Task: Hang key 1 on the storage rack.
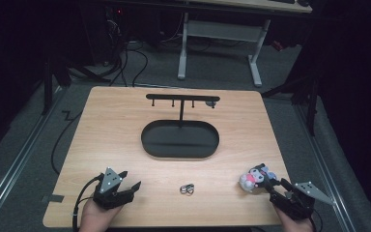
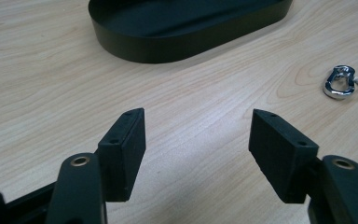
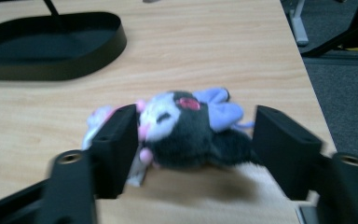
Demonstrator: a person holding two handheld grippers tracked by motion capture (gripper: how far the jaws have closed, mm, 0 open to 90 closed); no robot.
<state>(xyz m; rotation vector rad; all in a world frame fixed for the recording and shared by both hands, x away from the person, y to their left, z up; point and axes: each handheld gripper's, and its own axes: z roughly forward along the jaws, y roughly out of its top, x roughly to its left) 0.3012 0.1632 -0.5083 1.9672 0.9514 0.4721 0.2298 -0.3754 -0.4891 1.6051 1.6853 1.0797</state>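
A small plush toy [image 1: 254, 178] with a black body, a white face and a purple bow [image 3: 186, 133] lies on the wooden table near its right front corner. My right gripper [image 1: 276, 182] [image 3: 196, 112] has its jaws on either side of the toy's near end. The pads sit close against the toy without visibly squeezing it. My left gripper [image 1: 131, 179] [image 2: 198, 112] rests open near the left front of the table, with bare wood between its jaws. A shiny metal clasp [image 1: 187, 189] [image 2: 339, 83] lies between the two grippers.
A black oval tray [image 1: 147, 145] [image 2: 168, 46] [image 3: 74, 65] sits mid-table. A thin post rises from it to a crossbar with small hooks [image 1: 181, 99]. The table's right edge [image 3: 307, 79] runs close beside the toy. A white desk frame [image 1: 256, 63] stands beyond the table.
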